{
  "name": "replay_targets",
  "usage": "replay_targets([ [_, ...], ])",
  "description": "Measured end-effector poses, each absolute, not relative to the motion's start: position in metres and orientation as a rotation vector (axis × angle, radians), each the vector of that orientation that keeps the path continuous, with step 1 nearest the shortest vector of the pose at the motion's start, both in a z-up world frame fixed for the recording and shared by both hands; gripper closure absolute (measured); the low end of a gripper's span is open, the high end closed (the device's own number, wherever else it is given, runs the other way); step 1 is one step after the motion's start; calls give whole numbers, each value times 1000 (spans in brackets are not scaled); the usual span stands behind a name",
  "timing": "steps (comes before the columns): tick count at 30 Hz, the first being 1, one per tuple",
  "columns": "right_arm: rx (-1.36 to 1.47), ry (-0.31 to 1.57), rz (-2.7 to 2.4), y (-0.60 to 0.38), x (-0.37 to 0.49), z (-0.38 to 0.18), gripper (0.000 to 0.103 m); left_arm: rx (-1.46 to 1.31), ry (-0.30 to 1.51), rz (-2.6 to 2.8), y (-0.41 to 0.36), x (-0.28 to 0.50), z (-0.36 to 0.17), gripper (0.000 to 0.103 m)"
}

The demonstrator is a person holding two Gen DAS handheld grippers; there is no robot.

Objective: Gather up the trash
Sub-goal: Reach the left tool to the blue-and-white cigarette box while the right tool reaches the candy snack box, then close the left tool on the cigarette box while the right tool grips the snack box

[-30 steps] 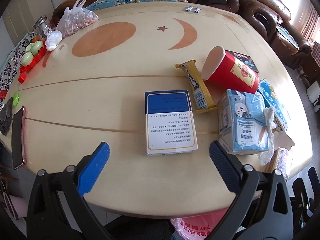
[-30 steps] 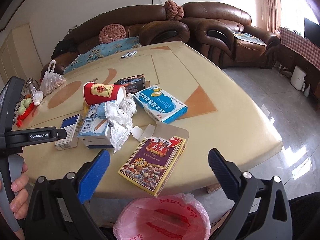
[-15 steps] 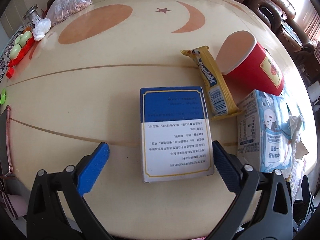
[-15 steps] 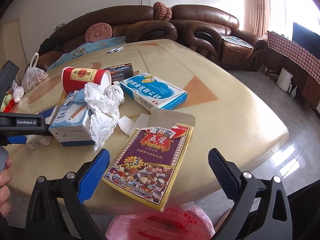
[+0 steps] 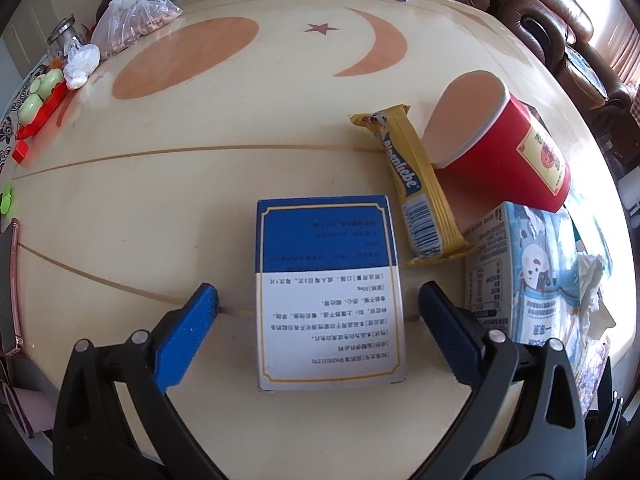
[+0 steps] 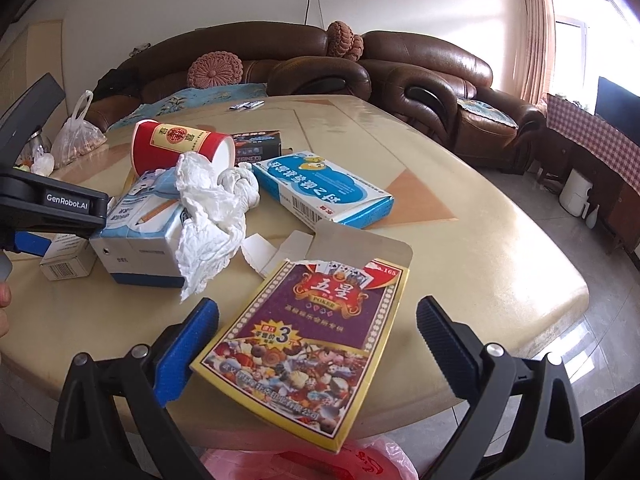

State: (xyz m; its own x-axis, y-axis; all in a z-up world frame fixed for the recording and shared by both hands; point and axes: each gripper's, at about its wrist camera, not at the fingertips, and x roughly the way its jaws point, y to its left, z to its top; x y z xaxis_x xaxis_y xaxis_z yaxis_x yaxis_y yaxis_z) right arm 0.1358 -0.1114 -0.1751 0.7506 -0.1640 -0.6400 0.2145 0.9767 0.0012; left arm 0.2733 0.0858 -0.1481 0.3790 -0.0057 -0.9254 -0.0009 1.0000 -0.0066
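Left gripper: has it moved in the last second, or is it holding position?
Yes. The left gripper has advanced toward the blue-and-white box, whose near half now sits between the open jaws; the table's star inlay sits closer than before.

The left wrist view is taken from low and close over the table (image 5: 140,208), looking forward and down along the two fingers. A blue and white box (image 5: 328,292) is seen very near, between the fingers.

The right wrist view is taken from the table's near edge, looking across it to the brown sofa (image 6: 400,68) and the window. A poker card box (image 6: 308,340) is seen close up.

The red cup (image 5: 508,144) (image 6: 180,146), the milk carton (image 5: 516,268) (image 6: 140,232) and the blue and white box (image 6: 68,258) are seen in both views. The left gripper (image 6: 52,212) is seen from the side in the right wrist view.
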Motion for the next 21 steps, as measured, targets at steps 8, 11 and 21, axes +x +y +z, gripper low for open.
replay_targets([
  [8, 59, 687, -142, -120, 134, -174, 23, -4, 1166, 7, 85, 272, -143, 24],
  [11, 62, 697, -123, -124, 135, -173, 26, 1, 1160, 7, 87, 272, -141, 32],
  [21, 56, 715, -93, -136, 132, -167, 30, -62, 1155, -26, 95, 265, -137, 43],
])
